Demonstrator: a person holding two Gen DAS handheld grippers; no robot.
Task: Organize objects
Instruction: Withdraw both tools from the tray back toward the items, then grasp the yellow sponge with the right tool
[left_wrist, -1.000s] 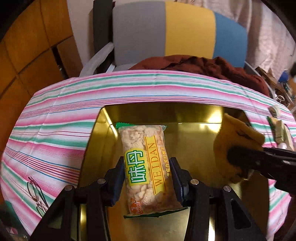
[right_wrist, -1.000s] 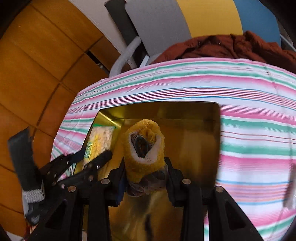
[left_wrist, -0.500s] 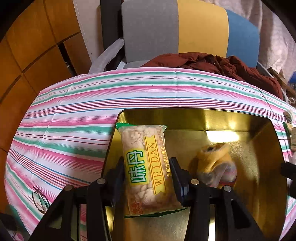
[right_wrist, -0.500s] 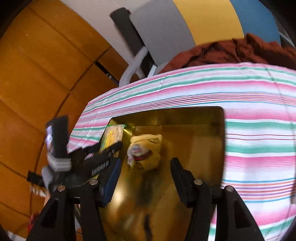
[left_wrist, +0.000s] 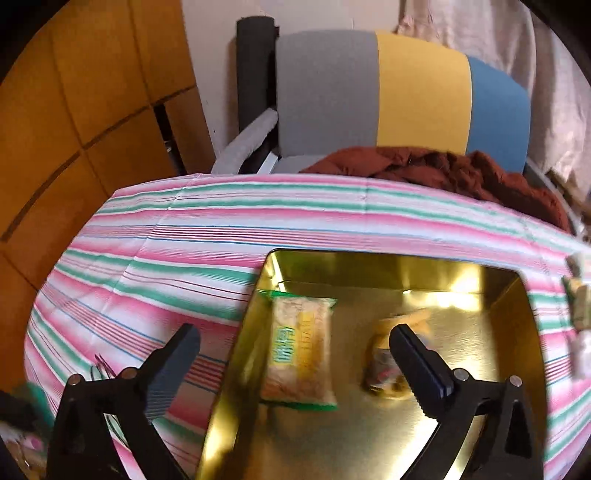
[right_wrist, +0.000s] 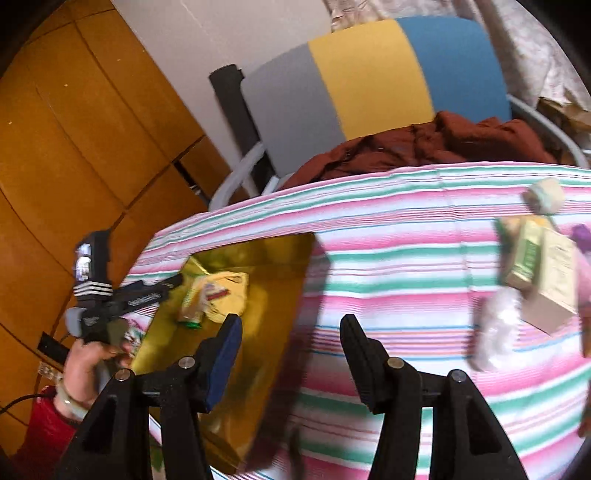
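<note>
Both tongs gape wide, empty: left gripper (left_wrist: 295, 349), right gripper (right_wrist: 290, 341). Green-and-yellow plastic snack packet (left_wrist: 298, 354) lies in the shiny gold metal tray (left_wrist: 369, 267), left side (cartons (right_wrist: 539, 273) crowd the tablecloth's right edge; a hasty grab could topple them).

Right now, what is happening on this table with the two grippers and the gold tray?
A person is sorting small items into a gold tray on a striped tablecloth. A snack packet and a yellow plush item lie inside the tray. The left gripper is open above the packet, holding nothing. The right gripper is also open and empty, pointing toward more packets and boxes waiting on the cloth beside the tray.
</note>
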